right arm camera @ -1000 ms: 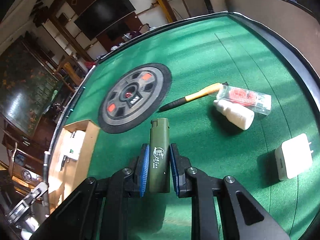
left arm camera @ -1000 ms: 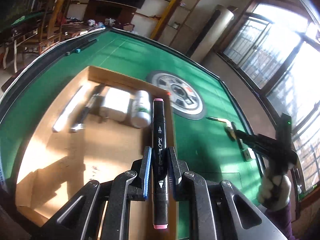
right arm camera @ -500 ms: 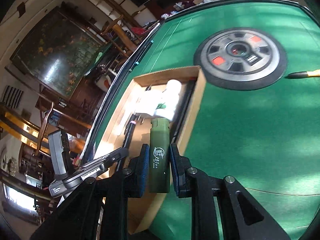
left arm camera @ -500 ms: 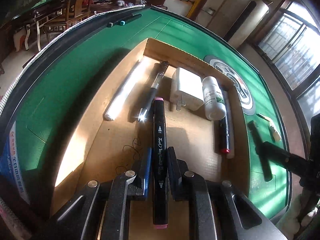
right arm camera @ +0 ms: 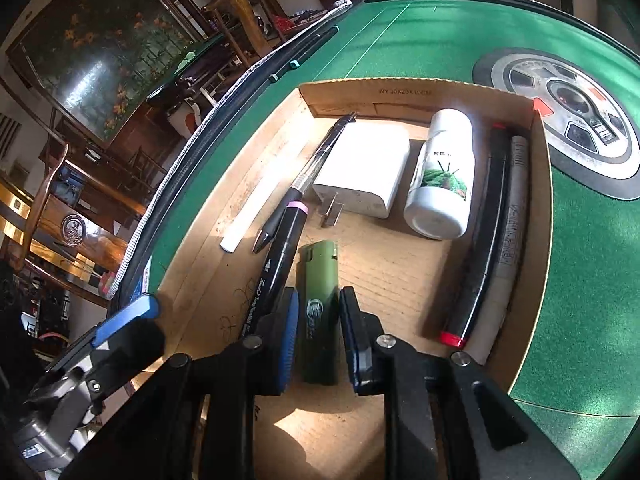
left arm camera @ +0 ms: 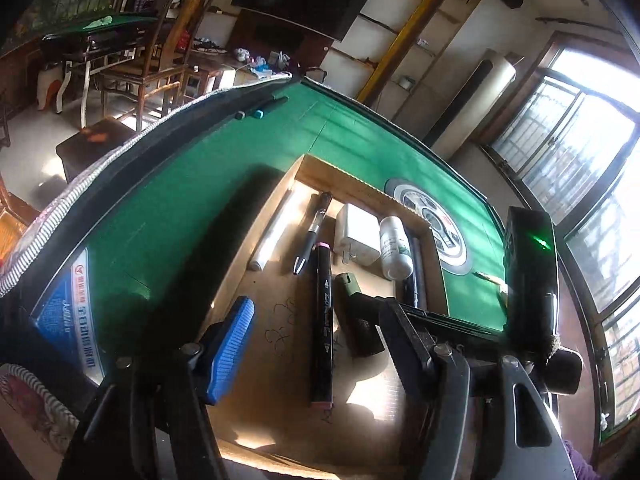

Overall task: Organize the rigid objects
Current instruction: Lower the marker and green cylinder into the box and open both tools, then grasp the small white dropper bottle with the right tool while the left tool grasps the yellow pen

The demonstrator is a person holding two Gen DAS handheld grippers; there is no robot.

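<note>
A shallow cardboard box (left arm camera: 308, 168) (right arm camera: 536, 216) lies on the green table. In it lie a black marker with pink caps (left arm camera: 322, 320) (right arm camera: 276, 264) and a green lighter (right arm camera: 318, 312) (left arm camera: 352, 304). My left gripper (left arm camera: 316, 340) is wide open above the marker, which lies free on the box floor. My right gripper (right arm camera: 319, 332) straddles the lighter, its jaws slightly apart from it, the lighter resting on the box floor.
Also in the box are a white stick (right arm camera: 264, 196), a pen (right arm camera: 312, 168), a white charger (right arm camera: 364, 168), a white bottle (right arm camera: 440, 176) and a black marker with a red cap (right arm camera: 476, 248). A round grey disc (right arm camera: 576, 108) sits beyond. Two markers (left arm camera: 260, 110) lie at the table's far edge.
My left gripper opened and let the pink-capped marker down into the box. My right gripper moved over the box, lowered the green lighter beside the marker and loosened its jaws.
</note>
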